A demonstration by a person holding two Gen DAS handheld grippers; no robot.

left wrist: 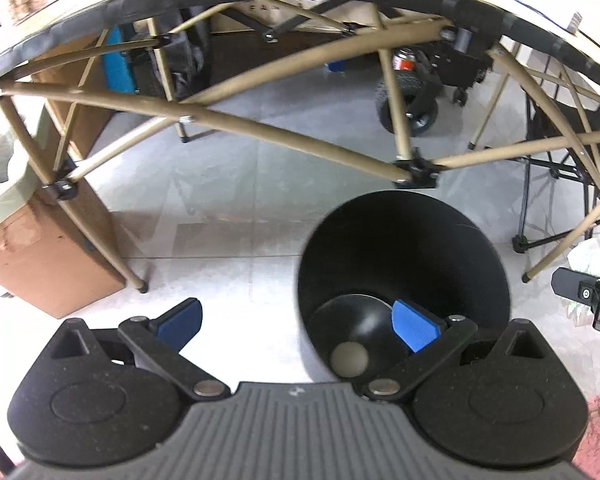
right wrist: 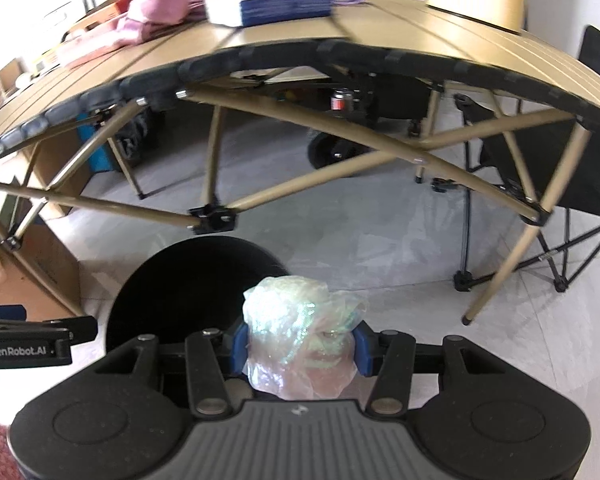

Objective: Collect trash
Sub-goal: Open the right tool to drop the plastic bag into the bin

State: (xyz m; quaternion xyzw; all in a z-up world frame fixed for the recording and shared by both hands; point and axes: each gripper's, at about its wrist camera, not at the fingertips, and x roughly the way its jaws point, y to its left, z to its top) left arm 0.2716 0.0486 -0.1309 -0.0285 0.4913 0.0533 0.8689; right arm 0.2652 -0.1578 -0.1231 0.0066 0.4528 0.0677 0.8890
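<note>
One crumpled plastic wrapper [right wrist: 300, 332] sits pinched in the right gripper [right wrist: 300, 346] jaws, the black bin [right wrist: 188, 280] at ten o'clock and apparently still empty, while the left gripper [left wrist: 300, 322] gapes wide, holding nothing; dropping remains.
</note>
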